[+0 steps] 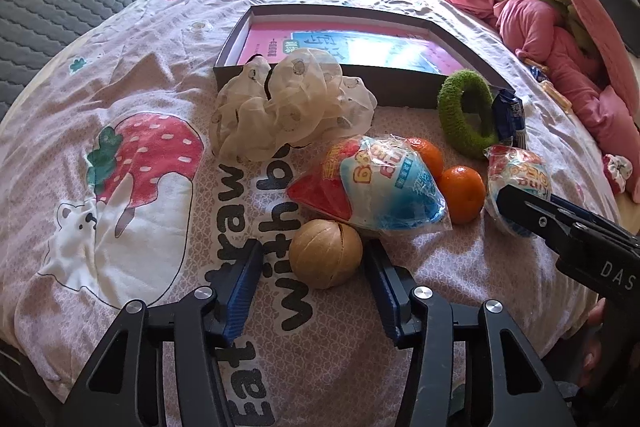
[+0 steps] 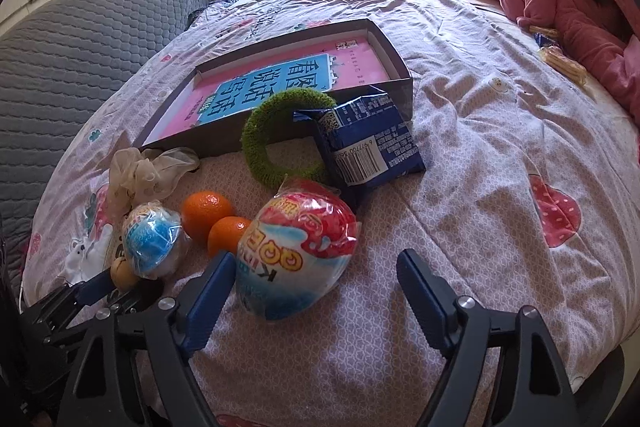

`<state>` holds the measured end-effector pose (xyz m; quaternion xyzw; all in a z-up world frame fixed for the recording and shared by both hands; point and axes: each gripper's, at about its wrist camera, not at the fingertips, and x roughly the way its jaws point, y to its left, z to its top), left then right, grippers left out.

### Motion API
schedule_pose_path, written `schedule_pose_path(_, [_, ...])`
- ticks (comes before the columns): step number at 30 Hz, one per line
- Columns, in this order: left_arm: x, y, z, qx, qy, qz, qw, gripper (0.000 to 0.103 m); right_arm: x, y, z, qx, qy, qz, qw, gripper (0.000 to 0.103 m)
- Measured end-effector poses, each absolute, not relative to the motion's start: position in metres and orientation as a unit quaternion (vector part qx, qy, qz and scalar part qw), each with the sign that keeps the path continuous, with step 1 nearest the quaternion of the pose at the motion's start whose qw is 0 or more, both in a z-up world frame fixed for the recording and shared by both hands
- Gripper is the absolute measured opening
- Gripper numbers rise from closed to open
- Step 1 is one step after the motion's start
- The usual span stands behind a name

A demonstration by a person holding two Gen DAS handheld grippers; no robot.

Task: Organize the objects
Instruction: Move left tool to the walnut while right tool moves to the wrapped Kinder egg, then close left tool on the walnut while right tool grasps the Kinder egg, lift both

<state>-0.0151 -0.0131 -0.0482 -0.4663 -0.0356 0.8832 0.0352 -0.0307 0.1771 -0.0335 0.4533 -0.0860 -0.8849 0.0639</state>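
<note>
Smooth tan ball (image 1: pixel 326 253) between spread left claw (image 1: pixel 312 279); glossy wrapped egg (image 2: pixel 294 253) inside spread right claw (image 2: pixel 316 281).

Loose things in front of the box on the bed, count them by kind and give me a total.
Oranges: 2
Wrapped toy eggs: 2
Tan ball: 1
Green ring: 1
Blue snack packet: 1
Sheer scrunchie: 1
Total: 8

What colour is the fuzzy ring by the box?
Green; the fuzzy ring shows best in the right wrist view.
</note>
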Motion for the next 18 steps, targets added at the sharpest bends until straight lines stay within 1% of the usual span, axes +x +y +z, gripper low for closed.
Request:
schedule_pose_path(1, [-0.016,-0.013,-0.048,-0.466,-0.036,0.883,0.037,0.047,-0.032,0.176,-0.033,0.452,-0.086,-0.886,0.065,0.075])
schedule_pose_path(5, [-0.016,-0.012,-0.048,-0.464,-0.039,0.884,0.038,0.041,-0.033,0.167,-0.034,0.450,-0.066,-0.888,0.071,0.056])
schedule_pose_path(7, [-0.017,-0.012,-0.047,-0.463,-0.041,0.884,0.038,0.034,-0.033,0.165,-0.034,0.449,-0.059,-0.889,0.071,0.056])
schedule_pose_path(12, [-0.017,-0.012,-0.046,-0.461,-0.042,0.886,0.038,0.034,-0.031,0.165,-0.032,0.441,-0.056,-0.893,0.071,0.055])
schedule_pose_path(18, [-0.014,-0.014,-0.039,-0.449,-0.044,0.892,0.039,0.034,-0.026,0.163,-0.020,0.415,-0.031,-0.907,0.063,0.054])
